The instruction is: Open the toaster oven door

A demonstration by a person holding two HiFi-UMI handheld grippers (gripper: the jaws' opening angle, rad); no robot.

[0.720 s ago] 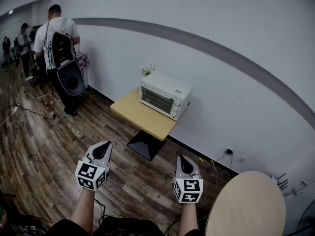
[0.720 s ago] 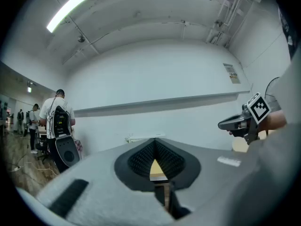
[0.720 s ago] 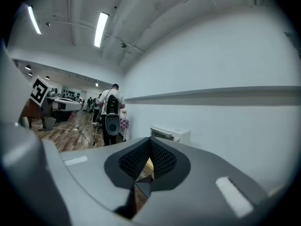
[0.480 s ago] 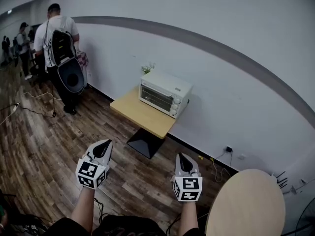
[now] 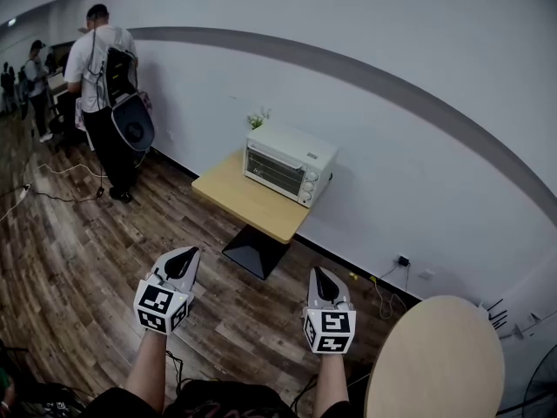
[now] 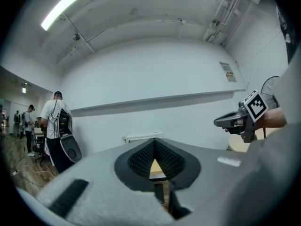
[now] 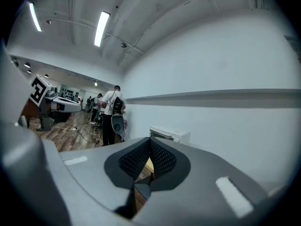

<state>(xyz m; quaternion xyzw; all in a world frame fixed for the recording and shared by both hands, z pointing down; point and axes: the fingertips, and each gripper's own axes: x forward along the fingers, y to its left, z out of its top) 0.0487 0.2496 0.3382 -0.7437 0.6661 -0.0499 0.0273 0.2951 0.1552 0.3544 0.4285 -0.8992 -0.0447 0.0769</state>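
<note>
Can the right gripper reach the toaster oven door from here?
Probably not yet: the right gripper is well short of the toaster oven on its table by the wall. Only floor lies between, so stepping closer should do.

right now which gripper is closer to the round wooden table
Right. The right gripper hangs just left of the round wooden table, near its edge in the head view. The left gripper is farther left, on the other side of the right one.

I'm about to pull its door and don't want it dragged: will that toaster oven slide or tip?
Probably slides rather than tips: the toaster oven looks wide, low and boxy. It seems small, so likely light; a door pull might drag it forward on the smooth wooden table. Its feet aren't visible.
</note>
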